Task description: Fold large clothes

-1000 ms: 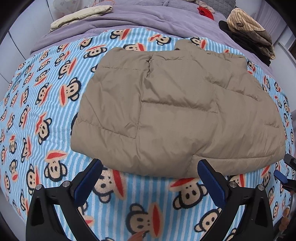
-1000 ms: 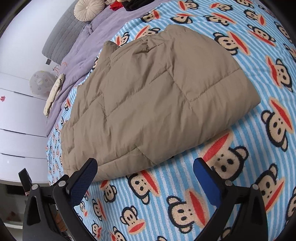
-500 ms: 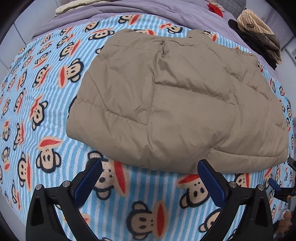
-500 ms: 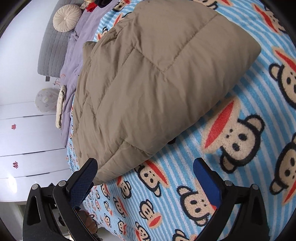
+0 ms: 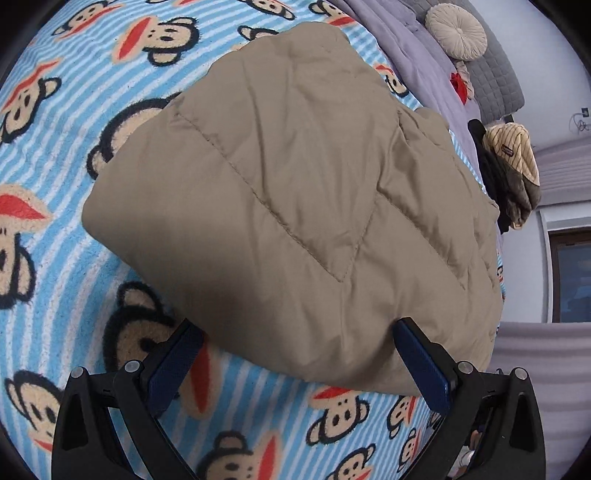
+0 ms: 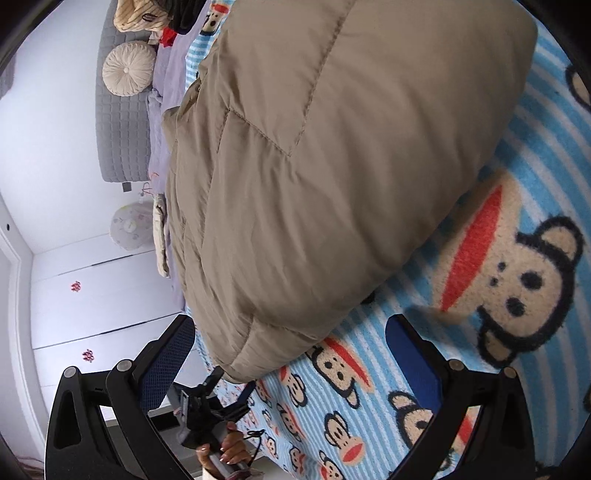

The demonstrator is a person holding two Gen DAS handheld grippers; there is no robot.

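A tan quilted puffer jacket point(image 5: 295, 206) lies folded on a blue striped monkey-print blanket point(image 5: 55, 147). In the left wrist view my left gripper point(image 5: 299, 365) is open, its blue pads on either side of the jacket's near edge, empty. In the right wrist view the jacket point(image 6: 332, 166) fills the upper middle. My right gripper point(image 6: 291, 354) is open and straddles the jacket's near corner, empty. The left gripper point(image 6: 218, 402) shows there too, held in a hand at the bed's far edge.
A pile of striped and dark clothes point(image 5: 509, 173) sits at the far right of the bed. A round cream cushion point(image 5: 456, 31) and grey quilted headboard point(image 5: 495, 66) lie beyond a lilac cover point(image 5: 417, 48). White cupboards point(image 6: 92, 295) stand beside the bed.
Both grippers have moved in close to the jacket's edge and tilted; the jacket now reaches between the open pads of each. The jacket has not moved.
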